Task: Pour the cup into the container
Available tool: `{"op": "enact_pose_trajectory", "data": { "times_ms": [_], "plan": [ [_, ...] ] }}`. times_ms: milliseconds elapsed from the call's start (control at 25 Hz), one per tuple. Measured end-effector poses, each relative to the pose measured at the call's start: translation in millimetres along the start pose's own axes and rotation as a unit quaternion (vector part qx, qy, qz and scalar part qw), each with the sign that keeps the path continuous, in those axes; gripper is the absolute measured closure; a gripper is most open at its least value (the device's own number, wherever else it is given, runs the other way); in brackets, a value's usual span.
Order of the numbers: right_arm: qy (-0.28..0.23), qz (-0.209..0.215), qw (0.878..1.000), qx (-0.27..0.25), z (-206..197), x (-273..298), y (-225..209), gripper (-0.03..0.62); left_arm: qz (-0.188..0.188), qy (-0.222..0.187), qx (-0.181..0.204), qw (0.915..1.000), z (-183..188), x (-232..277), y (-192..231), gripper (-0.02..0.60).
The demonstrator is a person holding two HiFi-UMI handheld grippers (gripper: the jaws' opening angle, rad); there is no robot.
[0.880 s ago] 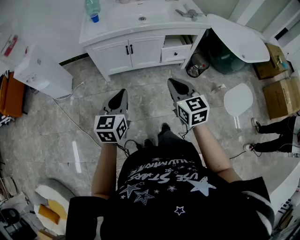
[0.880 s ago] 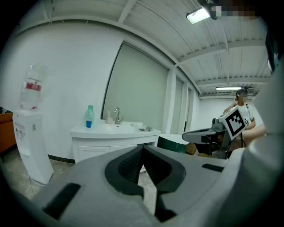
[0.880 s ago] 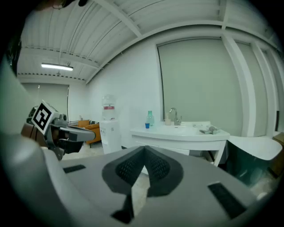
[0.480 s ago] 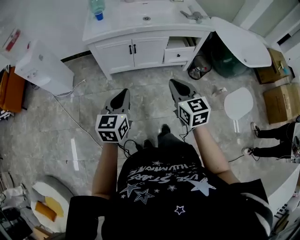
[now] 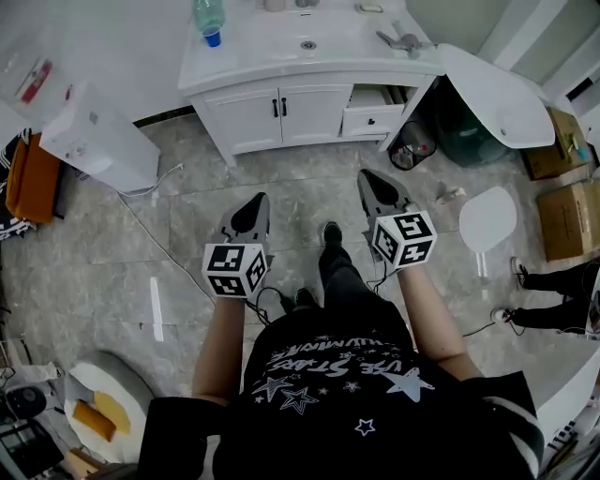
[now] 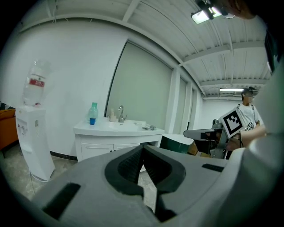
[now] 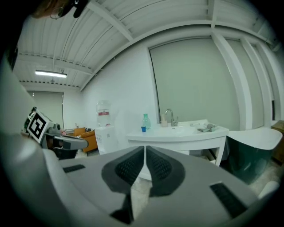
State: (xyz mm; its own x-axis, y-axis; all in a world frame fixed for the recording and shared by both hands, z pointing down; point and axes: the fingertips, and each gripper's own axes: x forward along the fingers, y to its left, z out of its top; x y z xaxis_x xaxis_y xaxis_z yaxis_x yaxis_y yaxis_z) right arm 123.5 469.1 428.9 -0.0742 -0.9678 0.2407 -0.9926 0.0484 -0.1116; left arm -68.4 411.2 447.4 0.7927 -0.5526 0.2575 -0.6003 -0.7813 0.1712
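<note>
Two grippers, one in each hand, held side by side over the grey tiled floor (image 5: 187,234) and aimed at the far wall. Left gripper (image 5: 260,199) clenched, tips meeting, nothing between them. Right gripper (image 5: 367,175) likewise clamped together and empty. Two marker cubes, one on each gripper.

One white vanity (image 5: 281,108) on the far side, with two doors, two dark handles and one drawer pulled out. On its top:
- one tap (image 6: 120,113)
- one green bottle (image 5: 208,14), with a blue piece at its foot that could be a cap, a cup or a label
- one small pale cup (image 6: 112,118) just left of the tap, well apart from both grippers

Container not identifiable.

One water dispenser (image 5: 98,141) at the left, topped by one clear bottle (image 6: 35,84) with a red label, print too small to read. Two cardboard boxes (image 5: 567,220) at the far right. One dark bin (image 5: 415,145) beside the vanity.

Black shirt (image 5: 337,375) printed with white stars and lettering: "STARS" legible, the rest unclear.
</note>
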Motion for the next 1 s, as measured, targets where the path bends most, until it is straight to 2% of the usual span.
{"op": "enact_pose_trajectory", "data": {
  "times_ms": [40, 80, 120, 200, 360, 800, 1000],
  "plan": [
    [0.001, 0.002, 1.0, 0.003, -2, 6, -2, 0.539, 0.001, 0.003, 0.0, 1.0, -2, 3, 3, 0.571],
    [0.003, 0.006, 1.0, 0.008, -4, 13, -4, 0.434, 0.003, 0.006, 0.0, 1.0, -3, 7, 7, 0.571],
    [0.007, 0.011, 1.0, 0.012, -7, 21, -6, 0.407, 0.005, 0.009, 0.001, 1.0, -4, 11, 10, 0.571],
    [0.014, 0.021, 1.0, 0.015, -12, 38, -11, 0.397, 0.009, 0.012, 0.001, 0.9999, -4, 21, 17, 0.571],
    [0.023, 0.037, 0.999, 0.017, -14, 80, -25, 0.329, 0.024, 0.016, 0.0, 0.9996, 2, 48, 37, 0.571],
    [0.023, 0.064, 0.998, 0.014, 24, 208, -86, 0.172, 0.065, 0.018, 0.004, 0.9977, 43, 136, 107, 0.571],
    [0.025, 0.087, 0.996, 0.015, 40, 252, -103, 0.168, 0.091, 0.019, 0.004, 0.9956, 63, 167, 135, 0.571]
  ]
}}
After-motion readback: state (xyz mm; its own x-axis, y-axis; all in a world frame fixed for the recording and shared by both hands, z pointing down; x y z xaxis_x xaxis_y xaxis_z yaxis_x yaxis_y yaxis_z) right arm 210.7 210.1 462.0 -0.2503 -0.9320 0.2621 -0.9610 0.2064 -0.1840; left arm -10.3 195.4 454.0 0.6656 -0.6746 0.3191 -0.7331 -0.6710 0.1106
